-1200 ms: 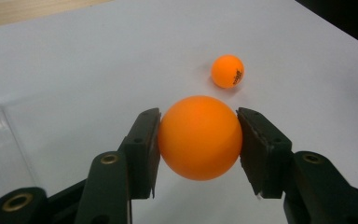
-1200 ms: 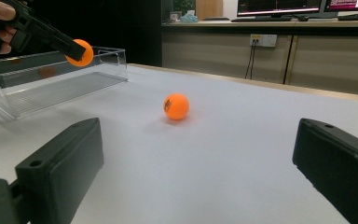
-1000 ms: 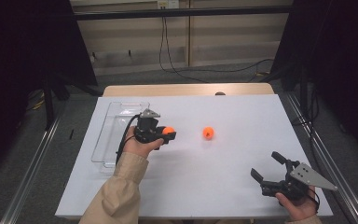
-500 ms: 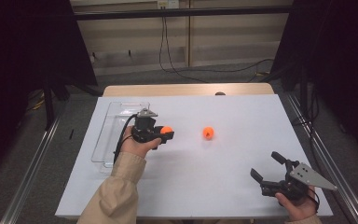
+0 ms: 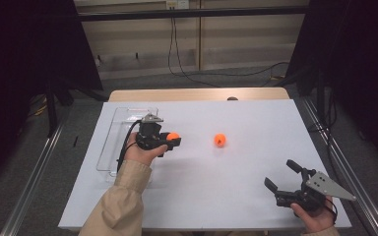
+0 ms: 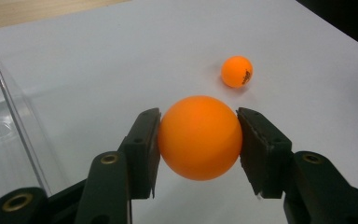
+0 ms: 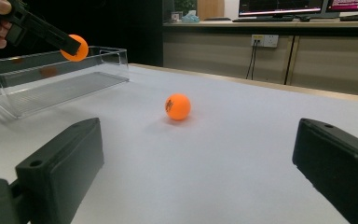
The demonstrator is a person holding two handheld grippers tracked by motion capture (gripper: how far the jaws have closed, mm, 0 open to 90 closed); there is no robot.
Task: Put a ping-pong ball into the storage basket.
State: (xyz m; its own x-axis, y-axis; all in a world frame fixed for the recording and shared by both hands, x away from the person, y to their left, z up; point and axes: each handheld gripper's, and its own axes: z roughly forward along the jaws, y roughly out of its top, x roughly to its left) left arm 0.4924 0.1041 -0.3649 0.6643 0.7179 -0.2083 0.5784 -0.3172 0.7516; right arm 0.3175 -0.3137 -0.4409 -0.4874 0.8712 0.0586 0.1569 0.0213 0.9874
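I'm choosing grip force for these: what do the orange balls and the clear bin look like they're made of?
Held ball: looks like thin, matte, hard plastic, smooth and seamless, much like a ping-pong ball. The loose ball on the table carries a small dark printed mark, which fits that. Clear bin: rigid transparent plastic, probably acrylic, glossy, with sharp edges and a ribbed floor.

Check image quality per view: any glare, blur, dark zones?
High view: table evenly lit, surroundings nearly black, clear tray faint against the white. Left gripper view: held ball sharp, soft shadow under the far ball. Right gripper view: near jaws soft, ball crisp, monitors behind blown out.
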